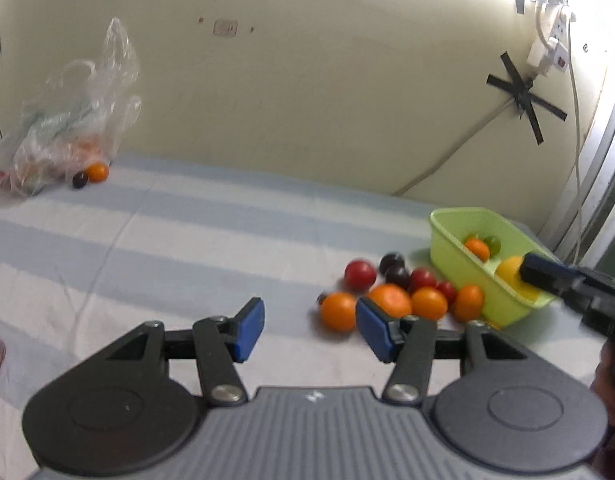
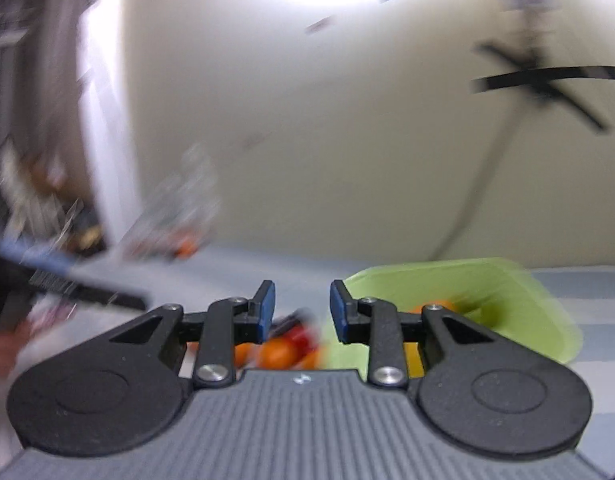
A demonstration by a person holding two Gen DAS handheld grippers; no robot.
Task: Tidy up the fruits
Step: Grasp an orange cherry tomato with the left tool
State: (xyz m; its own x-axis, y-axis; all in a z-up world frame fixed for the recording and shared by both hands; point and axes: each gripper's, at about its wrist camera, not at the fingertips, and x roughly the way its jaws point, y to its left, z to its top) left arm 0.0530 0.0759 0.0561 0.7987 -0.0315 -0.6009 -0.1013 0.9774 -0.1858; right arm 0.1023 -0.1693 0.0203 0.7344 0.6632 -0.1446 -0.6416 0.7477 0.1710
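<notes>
the sorting is partly done, going by how the fruit lies. the green basket [image 1: 447, 236] sits on the striped cloth [image 1: 187, 240] at the right and already holds an orange fruit [image 1: 477, 249], something green behind it and a yellow fruit [image 1: 507, 270] near its front edge. a loose pile [image 1: 399, 292] of orange, red and dark fruits lies just beside the basket on its left, so most of the work is left. far off by the wall a clear plastic bag [image 1: 67, 132] holds more fruit, with an orange one [image 1: 97, 172] and a dark one [image 1: 79, 179] lying just outside it. the left gripper [image 1: 309, 330] hangs over the cloth beside the pile, its blue pads spread apart with nothing between them. the right gripper [image 2: 302, 312] also has a clear gap between its pads and carries nothing; its own view is badly smeared, so i would only guess it sits at the basket's near edge, though the left view shows its tip close to the yellow fruit. the pile looks the likely next source.
</notes>
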